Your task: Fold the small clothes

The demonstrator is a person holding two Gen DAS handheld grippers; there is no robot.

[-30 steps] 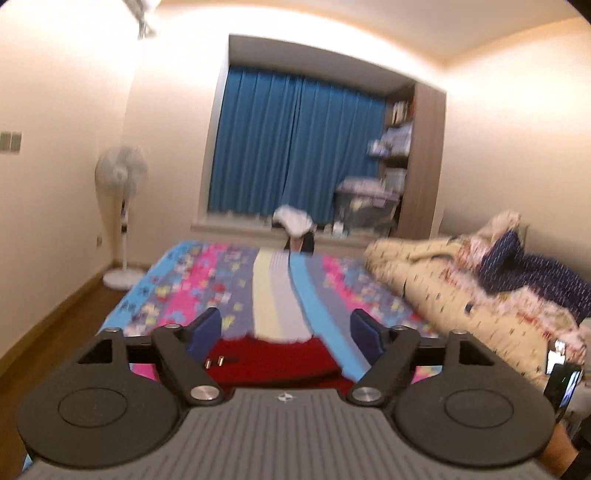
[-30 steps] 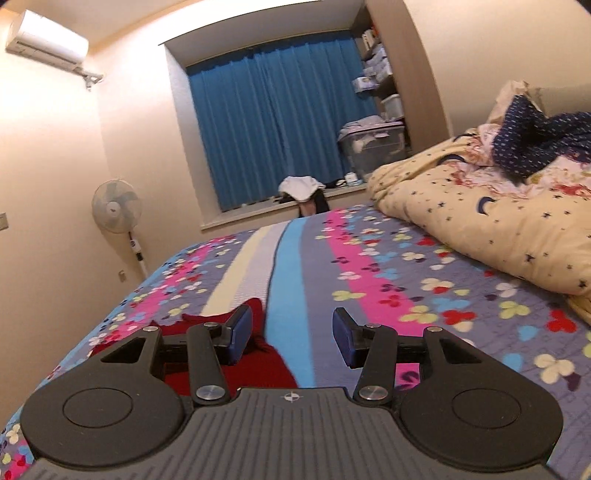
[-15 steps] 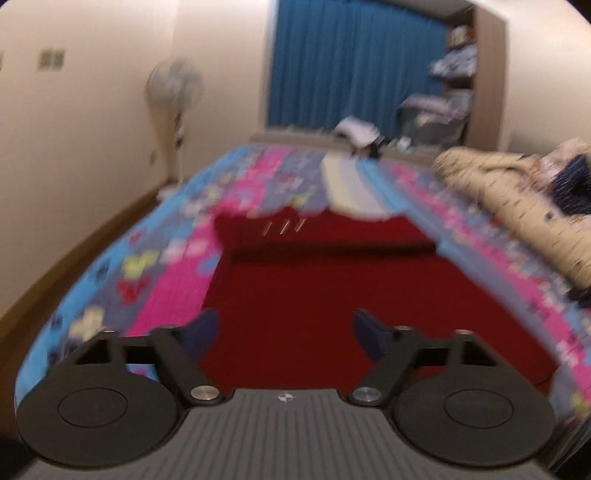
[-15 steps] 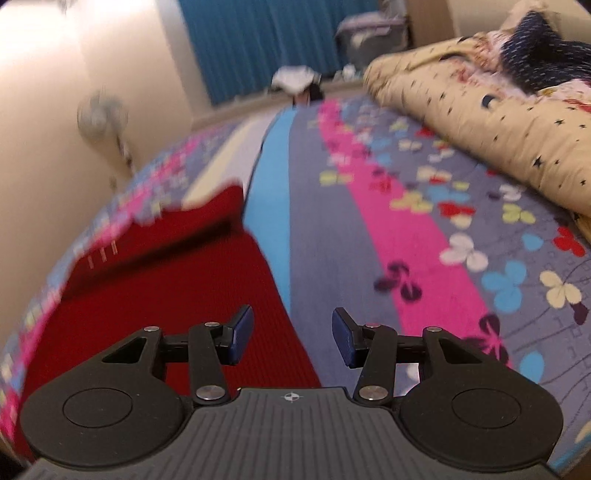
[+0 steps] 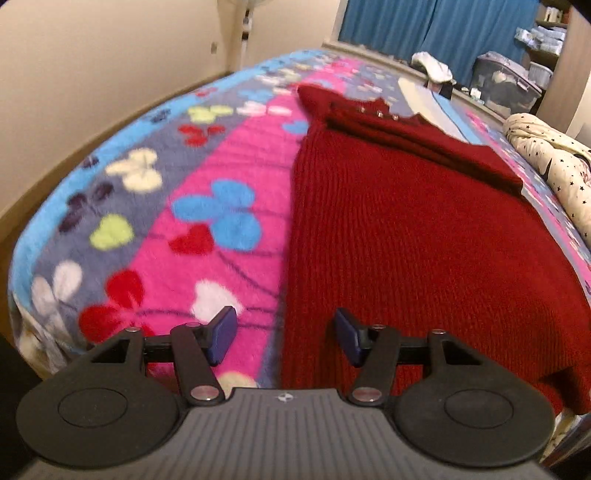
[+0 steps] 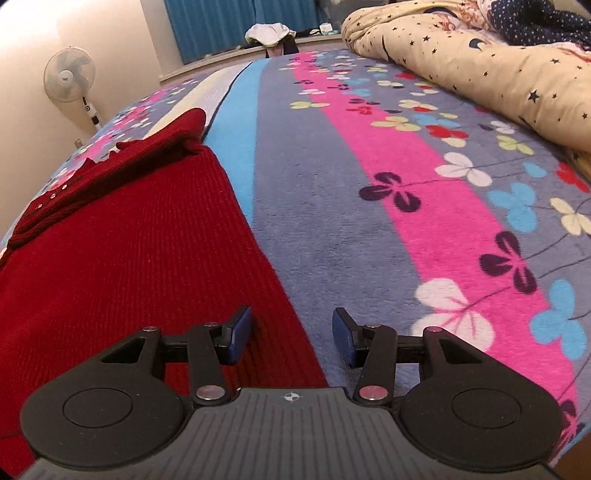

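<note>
A red knitted sweater [image 5: 424,240] lies flat on a flower-patterned fleece blanket [image 5: 229,192] that covers the bed, its sleeves apparently folded across the far end. The left gripper [image 5: 284,338] is poised over the sweater's near left edge, jaws spread and holding nothing, one finger above the blanket and the other above the knit, so that the side edge runs between them. The right gripper [image 6: 291,338] mirrors this at the sweater's near right edge, likewise released and empty, straddling the line where red knit meets grey and pink fleece. This symmetrical placement suggests preparation to pinch both near corners at once, probably to carry the hem toward the far end in a single even fold; whether the fingers already touch the cloth cannot be told. Beyond the sweater on its right side a star-printed cream quilt [image 6: 480,62] is heaped on the bed. Past the sweater's far end hang blue curtains [image 5: 443,29], with storage boxes [image 5: 506,81] beside them, and a standing fan [image 6: 70,79] stands against the pale wall on the sweater's left.
</note>
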